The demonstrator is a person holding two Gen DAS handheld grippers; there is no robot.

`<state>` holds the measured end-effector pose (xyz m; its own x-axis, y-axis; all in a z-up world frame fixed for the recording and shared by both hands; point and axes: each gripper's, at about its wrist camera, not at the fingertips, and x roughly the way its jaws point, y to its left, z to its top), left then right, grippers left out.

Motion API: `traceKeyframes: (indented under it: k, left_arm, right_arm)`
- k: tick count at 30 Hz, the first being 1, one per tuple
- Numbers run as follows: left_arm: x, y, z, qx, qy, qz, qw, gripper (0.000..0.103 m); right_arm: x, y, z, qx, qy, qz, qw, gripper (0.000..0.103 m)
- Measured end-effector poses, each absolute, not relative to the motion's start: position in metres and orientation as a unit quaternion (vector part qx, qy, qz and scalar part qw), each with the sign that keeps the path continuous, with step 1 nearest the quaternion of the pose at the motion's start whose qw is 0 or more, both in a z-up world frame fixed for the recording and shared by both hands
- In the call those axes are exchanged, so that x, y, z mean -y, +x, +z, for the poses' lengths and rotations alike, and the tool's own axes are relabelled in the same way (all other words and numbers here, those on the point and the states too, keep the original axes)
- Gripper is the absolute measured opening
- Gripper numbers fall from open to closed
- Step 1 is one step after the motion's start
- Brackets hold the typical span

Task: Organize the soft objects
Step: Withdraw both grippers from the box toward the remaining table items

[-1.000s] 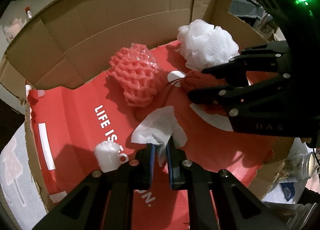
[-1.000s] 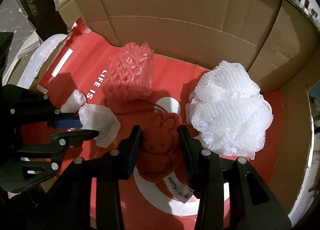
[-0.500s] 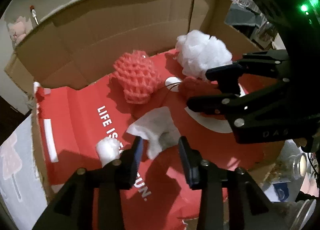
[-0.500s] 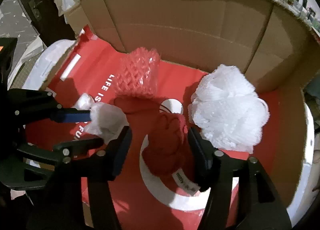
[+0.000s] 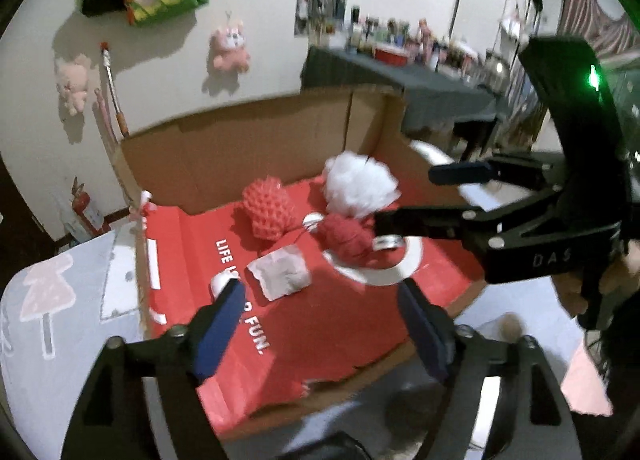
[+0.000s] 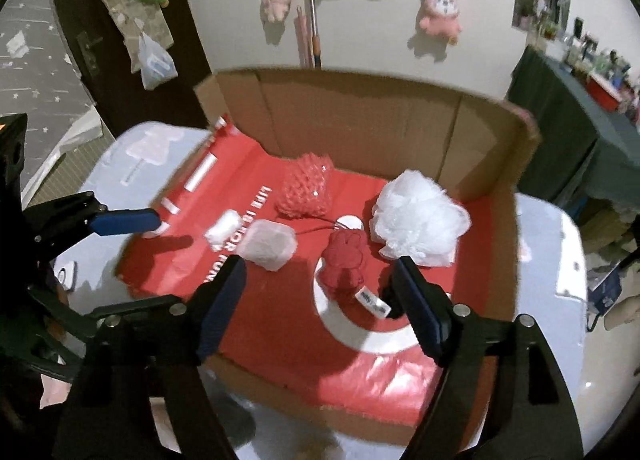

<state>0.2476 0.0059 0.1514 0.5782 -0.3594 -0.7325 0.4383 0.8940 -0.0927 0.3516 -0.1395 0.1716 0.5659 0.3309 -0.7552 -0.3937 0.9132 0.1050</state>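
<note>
A: Left gripper (image 5: 320, 312) jaws opening, nothing between the pads, hanging over the near edge of the cardboard box (image 6: 360, 108). Right gripper (image 6: 318, 294) the same: opening, empty.

B: Where are the soft items?

A: All on the red liner (image 6: 280, 324). White tissue (image 6: 269, 245) and a small white wad (image 6: 221, 229) on the left. Red knitted bunny (image 6: 343, 260) mid-box, touching the white mesh puff (image 6: 416, 226). Pink foam net (image 6: 306, 190) at the back wall.

B: Risks?

A: The box is open on the near side, so light pieces could slide out if the liner gets nudged. The bunny's cord (image 6: 316, 227) runs towards the foam net; it may be caught under it, too blurred to tell. If so, lifting either one would drag the other.

B: Anything else?

A: Tissue is flimsy. A fingertip brushing it on a low pass could flick it off the liner.
</note>
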Motion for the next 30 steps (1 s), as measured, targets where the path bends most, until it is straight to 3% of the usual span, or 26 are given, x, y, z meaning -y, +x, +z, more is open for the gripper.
traceKeyframes:
  k: [9,20,30]
  left_arm:
    - [-0.014,0.163,0.200,-0.295,0.018,-0.211,0.932,0.103]
    - [-0.019,0.072,0.211,-0.183,0.003,-0.169,0.968,0.103]
    - [-0.015,0.021,0.177,-0.147,-0.003,-0.137,0.980,0.103]
  right_arm:
    - [0.140,0.264,0.220,-0.327,-0.053,0.192,0.924,0.083]
    - [0.153,0.140,0.230,-0.205,-0.048,0.134,0.968,0.096]
    - [0.152,0.074,0.192,-0.147,-0.056,0.081,0.984,0.096]
